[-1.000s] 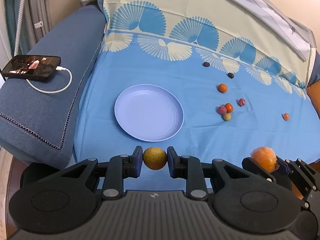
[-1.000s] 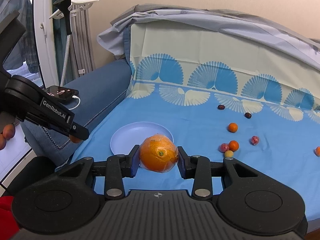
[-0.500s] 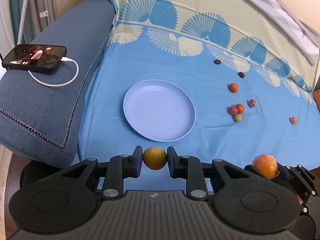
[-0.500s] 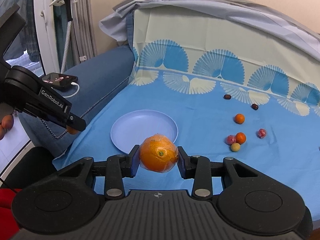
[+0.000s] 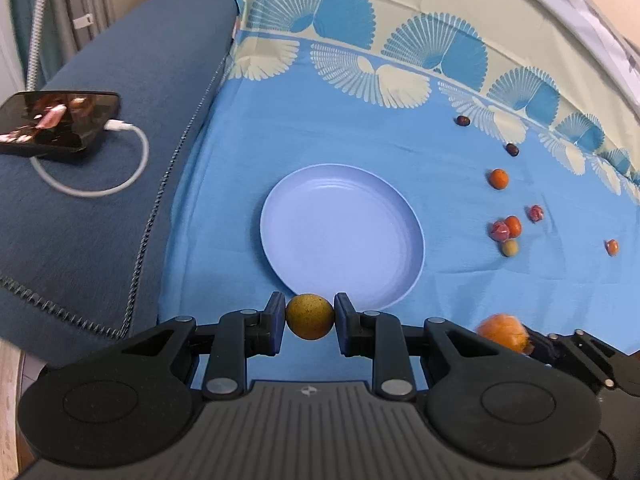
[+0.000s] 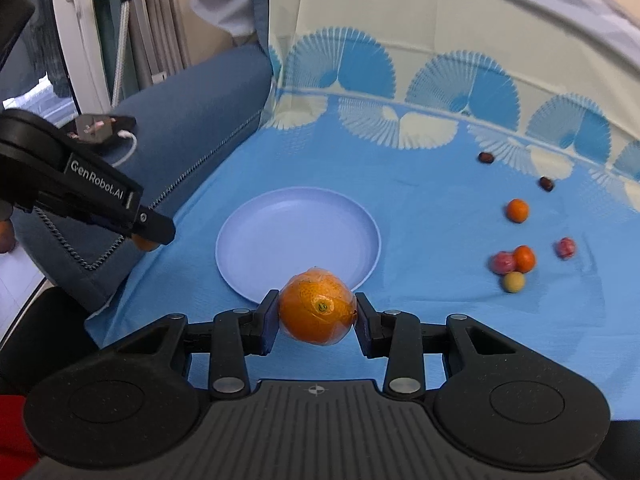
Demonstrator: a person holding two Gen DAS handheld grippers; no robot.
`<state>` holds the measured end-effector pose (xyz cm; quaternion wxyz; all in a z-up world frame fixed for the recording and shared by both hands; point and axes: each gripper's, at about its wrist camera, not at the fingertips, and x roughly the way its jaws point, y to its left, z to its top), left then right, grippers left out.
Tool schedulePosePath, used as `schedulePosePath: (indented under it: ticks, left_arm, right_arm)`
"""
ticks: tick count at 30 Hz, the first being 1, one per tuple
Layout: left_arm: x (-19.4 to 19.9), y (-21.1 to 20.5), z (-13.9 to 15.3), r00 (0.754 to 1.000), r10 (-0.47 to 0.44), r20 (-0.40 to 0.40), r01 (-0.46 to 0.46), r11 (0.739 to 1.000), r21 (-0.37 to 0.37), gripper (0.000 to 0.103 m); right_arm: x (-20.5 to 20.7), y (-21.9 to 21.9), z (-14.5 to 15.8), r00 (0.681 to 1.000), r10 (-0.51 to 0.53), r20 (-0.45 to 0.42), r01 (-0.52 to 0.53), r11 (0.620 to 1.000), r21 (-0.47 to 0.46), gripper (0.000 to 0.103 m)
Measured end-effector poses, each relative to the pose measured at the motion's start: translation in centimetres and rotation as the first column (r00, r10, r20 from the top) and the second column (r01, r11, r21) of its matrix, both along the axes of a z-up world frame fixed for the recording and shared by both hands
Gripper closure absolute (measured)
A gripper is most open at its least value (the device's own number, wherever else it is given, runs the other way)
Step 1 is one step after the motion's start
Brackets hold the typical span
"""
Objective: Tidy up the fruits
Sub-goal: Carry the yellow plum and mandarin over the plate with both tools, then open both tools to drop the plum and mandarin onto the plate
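Left wrist view: the left gripper (image 5: 310,316) has its fingers (image 5: 275,320) clamped on a small yellow-brown fruit (image 5: 309,315), one pad on each side, held just over the near rim of the pale blue plate (image 5: 280,208). The plate sits on a blue cloth (image 5: 360,136) with a fan pattern, draped over a sofa. Off to the right on the cloth is a loose scatter of small fruits: two dark ones (image 5: 463,120), an orange one (image 5: 498,178), a little cluster of three touching (image 5: 506,232), a pinkish one (image 5: 535,213) and another orange one (image 5: 611,247) well apart. A phone (image 5: 60,124) with a white cable (image 5: 100,184) lies on the blue armrest (image 5: 100,240). The right gripper pokes in at bottom right, a bit blurry.

Right wrist view: the right gripper (image 6: 316,312) pinches a plastic-wrapped orange (image 6: 317,305) between its fingers (image 6: 268,320), right at the plate's (image 6: 240,232) near edge. The left gripper (image 6: 146,236) comes in from the left, near the plate's left side, with just a sliver of its fruit showing under the fingertip. Same small fruits sit on the cloth to the right, the cluster (image 6: 514,264) closest.
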<state>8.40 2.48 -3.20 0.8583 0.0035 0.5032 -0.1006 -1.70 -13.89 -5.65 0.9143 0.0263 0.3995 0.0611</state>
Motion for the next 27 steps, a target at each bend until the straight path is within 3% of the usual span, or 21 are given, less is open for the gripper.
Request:
schedulePosePath:
  ticks: [9,22,24,25,27]
  left_arm:
    - [6.7,-2.2,-4.2,0.999,-0.032,-0.044,0.033,0.999,0.027,0.074]
    - [12.7,-4.1,-9.5,0.993,-0.067,-0.093,0.077,0.991,0.111,0.074]
    - [12.9,-4.2,-9.7,0.993,-0.079,-0.083,0.088,0.990,0.111,0.072]
    - [12.9,-4.3,-9.6,0.993,-0.090,-0.074,0.098,0.990,0.106,0.065]
    - [12.8,-4.4,-8.9,0.994,-0.102,-0.048,0.106,0.989,0.099,0.006]
  right_arm:
    - [6.9,0.6,-4.0,0.998,0.005,-0.060,-0.007,1.000,-0.025,0.063]
    - [11.8,1.1,-8.5,0.993,0.056,-0.106,-0.063,0.996,-0.062,0.063]
    - [12.7,0.9,-8.6,0.994,0.054,-0.099,-0.061,0.996,-0.072,0.057]
    - [13.0,0.8,-8.6,0.994,0.046,-0.100,-0.053,0.996,-0.073,0.050]
    - [13.1,0.2,-7.8,0.998,0.007,-0.069,-0.013,0.996,-0.083,0.015]
